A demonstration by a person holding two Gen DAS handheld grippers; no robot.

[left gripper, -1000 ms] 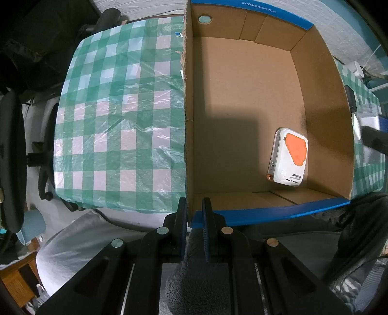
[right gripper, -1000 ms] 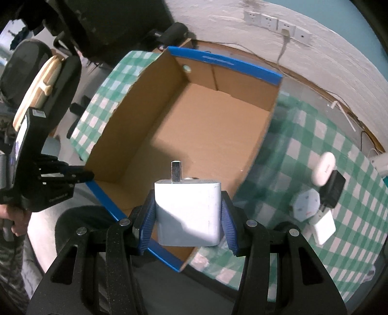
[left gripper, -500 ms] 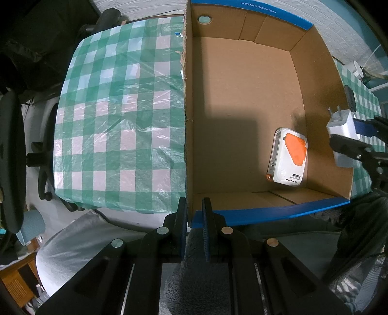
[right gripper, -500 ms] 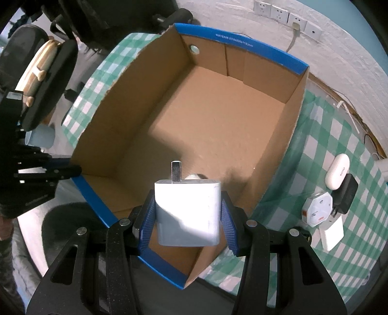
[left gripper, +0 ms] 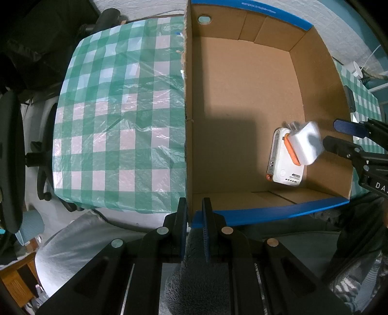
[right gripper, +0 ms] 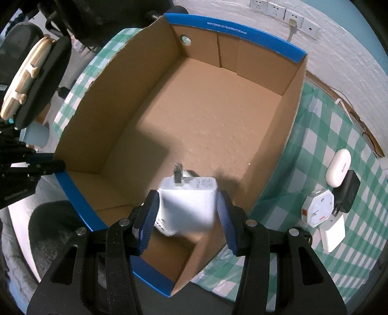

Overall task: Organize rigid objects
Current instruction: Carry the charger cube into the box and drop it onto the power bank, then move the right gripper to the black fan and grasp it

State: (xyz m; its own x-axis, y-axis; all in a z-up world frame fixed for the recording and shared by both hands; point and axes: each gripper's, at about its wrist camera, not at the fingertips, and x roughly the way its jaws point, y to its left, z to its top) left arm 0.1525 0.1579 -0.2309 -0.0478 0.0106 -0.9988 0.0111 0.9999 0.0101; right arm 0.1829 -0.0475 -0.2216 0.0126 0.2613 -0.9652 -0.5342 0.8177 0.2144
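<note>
A brown cardboard box with blue rims (left gripper: pixel 266 213) (right gripper: pixel 75 193) stands on the green checked tablecloth (left gripper: pixel 116 109). My left gripper (left gripper: pixel 194 210) is shut on the box's near left corner. My right gripper (right gripper: pixel 184 215) is open over the box; it shows in the left wrist view (left gripper: pixel 339 135). A white charger (right gripper: pixel 188 203), blurred, is falling free between its fingers into the box (left gripper: pixel 304 143), over a white and orange device (left gripper: pixel 283 164) on the box floor.
Right of the box on the cloth lie a white oval case (right gripper: pixel 338 167), a black charger (right gripper: pixel 346 193), a white hexagonal plug (right gripper: pixel 316 210) and a white flat adapter (right gripper: pixel 332 232). Wall sockets (right gripper: pixel 283 12) are behind. A chair (right gripper: pixel 31 80) stands at left.
My right gripper moved forward over the box and opened. The white charger left its fingers and is dropping onto the white and orange device. My left gripper has not moved.
</note>
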